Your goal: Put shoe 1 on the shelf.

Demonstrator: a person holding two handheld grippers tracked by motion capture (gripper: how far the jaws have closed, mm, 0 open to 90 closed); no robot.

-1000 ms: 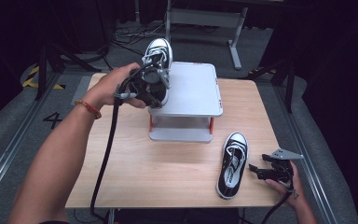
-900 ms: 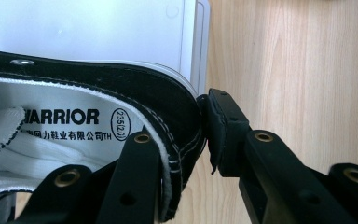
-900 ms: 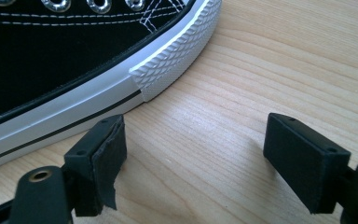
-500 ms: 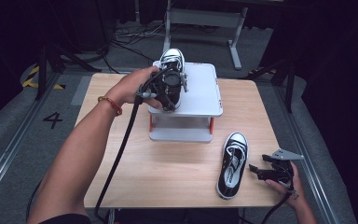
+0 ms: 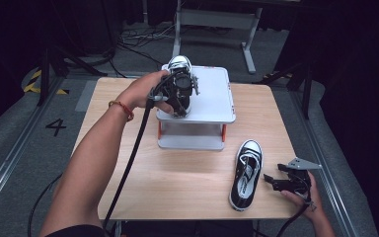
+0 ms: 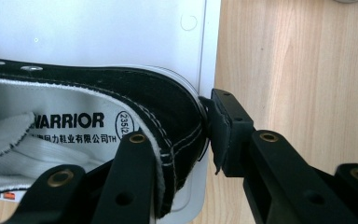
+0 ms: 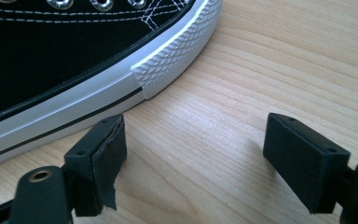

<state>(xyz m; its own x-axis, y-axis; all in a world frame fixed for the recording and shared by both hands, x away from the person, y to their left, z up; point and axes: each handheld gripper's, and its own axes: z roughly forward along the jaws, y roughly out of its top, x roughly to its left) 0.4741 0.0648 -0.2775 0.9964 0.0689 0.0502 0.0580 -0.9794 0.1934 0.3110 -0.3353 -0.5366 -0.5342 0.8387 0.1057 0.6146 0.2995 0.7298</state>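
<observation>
A black-and-white sneaker sits on the white raised platform, toe pointing away from me. My left gripper is shut on its heel. In the left gripper view, one jaw is inside the sneaker and the other outside, so the left gripper pinches the heel wall over the platform's edge. The matching sneaker lies on the table at the front right. My right gripper rests open just right of it. In the right gripper view, that sneaker's rubber sole lies just ahead of the open right gripper.
The wooden table has bare room in front of the platform and at the left. The platform stands on orange posts with a lower shelf. Cables and a metal frame lie on the floor beyond the table.
My left gripper has carried the sneaker right from the platform's left edge and lowered it onto the top. The right gripper and the other sneaker have not moved.
</observation>
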